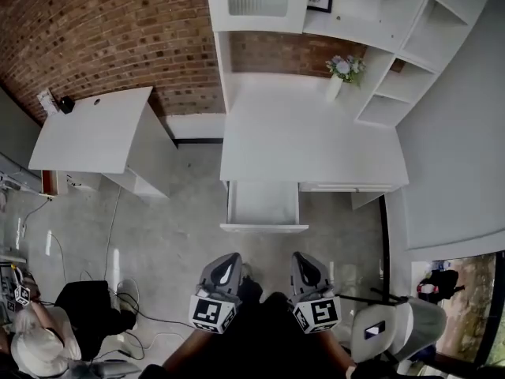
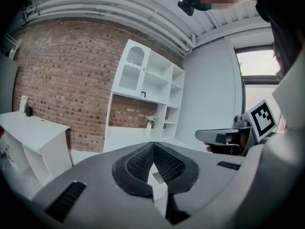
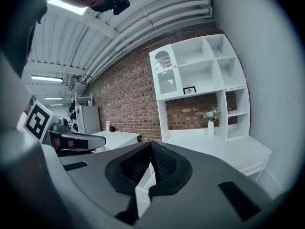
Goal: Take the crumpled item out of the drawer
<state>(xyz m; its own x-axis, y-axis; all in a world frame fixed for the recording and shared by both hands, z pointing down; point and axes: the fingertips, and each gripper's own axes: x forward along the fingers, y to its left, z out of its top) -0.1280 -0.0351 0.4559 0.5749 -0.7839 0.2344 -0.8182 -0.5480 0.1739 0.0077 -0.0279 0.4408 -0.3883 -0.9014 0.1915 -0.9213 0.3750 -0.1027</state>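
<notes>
brick wall (image 1: 95, 30), one open drawer (image 1: 264, 204), left claw (image 2: 153, 147), right claw (image 3: 150, 146), both pressed together

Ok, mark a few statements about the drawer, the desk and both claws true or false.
1. The drawer stands pulled open. True.
2. The left claw grips a crumpled item. False: its jaws are together with nothing between them.
3. A vase with flowers stands on the desk. True.
4. The right claw is wide open. False: it is shut and empty.
</notes>
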